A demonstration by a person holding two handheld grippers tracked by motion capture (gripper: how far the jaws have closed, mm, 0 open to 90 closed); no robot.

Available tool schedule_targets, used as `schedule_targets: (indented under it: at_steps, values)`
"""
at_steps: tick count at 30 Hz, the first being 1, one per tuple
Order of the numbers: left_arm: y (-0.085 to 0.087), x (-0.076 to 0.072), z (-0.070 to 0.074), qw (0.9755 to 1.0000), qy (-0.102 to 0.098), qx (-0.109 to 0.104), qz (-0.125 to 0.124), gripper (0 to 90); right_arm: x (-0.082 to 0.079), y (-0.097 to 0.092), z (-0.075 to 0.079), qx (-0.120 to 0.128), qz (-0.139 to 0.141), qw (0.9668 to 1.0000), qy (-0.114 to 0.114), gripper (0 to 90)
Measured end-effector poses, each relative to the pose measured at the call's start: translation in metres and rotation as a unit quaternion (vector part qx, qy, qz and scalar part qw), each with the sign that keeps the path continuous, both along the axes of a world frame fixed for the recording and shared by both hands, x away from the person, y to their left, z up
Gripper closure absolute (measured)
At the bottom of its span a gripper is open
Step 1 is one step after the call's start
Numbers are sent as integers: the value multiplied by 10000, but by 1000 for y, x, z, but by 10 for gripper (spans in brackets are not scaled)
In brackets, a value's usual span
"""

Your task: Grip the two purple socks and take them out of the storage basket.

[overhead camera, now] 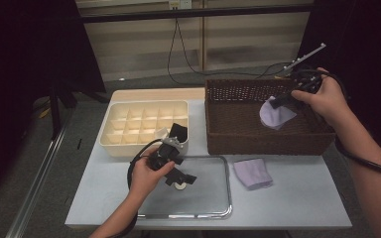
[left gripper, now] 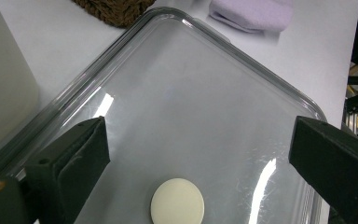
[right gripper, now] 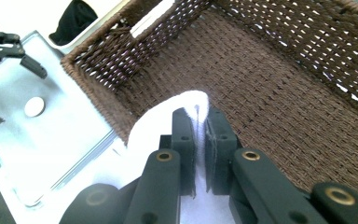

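The lilac cloth hangs in the right gripper, above the inside of the brown wicker basket. It is held by its upper edge, so its long axis goes down toward the basket floor, and its lower end seems not to touch the floor. In the right gripper view the two black jaws stand almost together with the thin pale fabric pinched between them. The basket stands at the far right part of the table and I see nothing else inside it. A second folded lilac cloth lies on the table just in front of the basket.

The right hand comes over the right wall of the basket, the gripper pointing left and down.

The left gripper has wide open jaws over the clear glass tray at the front edge, holding nothing. A small white disc lies in the tray, between the jaws. The cream divided box stands at the far left; its compartments look empty.
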State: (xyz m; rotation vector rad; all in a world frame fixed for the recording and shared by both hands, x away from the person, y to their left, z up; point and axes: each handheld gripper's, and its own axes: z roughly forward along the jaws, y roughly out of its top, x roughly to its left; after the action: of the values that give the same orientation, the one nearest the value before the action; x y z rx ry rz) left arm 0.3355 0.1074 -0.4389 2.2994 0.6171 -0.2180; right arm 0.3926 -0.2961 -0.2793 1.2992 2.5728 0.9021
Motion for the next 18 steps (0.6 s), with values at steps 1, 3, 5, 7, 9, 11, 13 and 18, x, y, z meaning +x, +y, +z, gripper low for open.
schedule_targets:
  at_steps: [1, 3, 5, 7, 9, 11, 13, 18]
  values:
    - [0, 0, 0, 10000, 5, -1, -11, 49, -1, 1, 1, -3, 10, 10000, 2, 844]
    - [-1, -1, 0, 10000, 3, -10, 4, 49, -4, 2, 3, -19, 42, 10000, 14, 844]
    - [-1, 0, 0, 10000, 15, -17, -4, 49, -7, 4, 4, -17, 45, 10000, -23, 844]
    - [-1, 0, 0, 10000, 4, -11, 6, 49, -10, 8, 6, -40, 97, 9999, -42, 844]
    - [0, -1, 1, 10000, -8, 47, -4, 49, -13, 11, 6, 11, 155, 9999, -35, 844]
    - [0, -1, 1, 10000, -13, 51, 1, 49, -15, 14, 6, 14, 193, 9998, -48, 844]
    - [-1, -1, 1, 10000, -10, 40, 5, 49, -18, 18, 6, 47, 246, 9997, -83, 844]
    - [-1, -1, 1, 10000, -7, 59, -12, 49, -26, 27, 9, 69, 407, 9991, -135, 844]
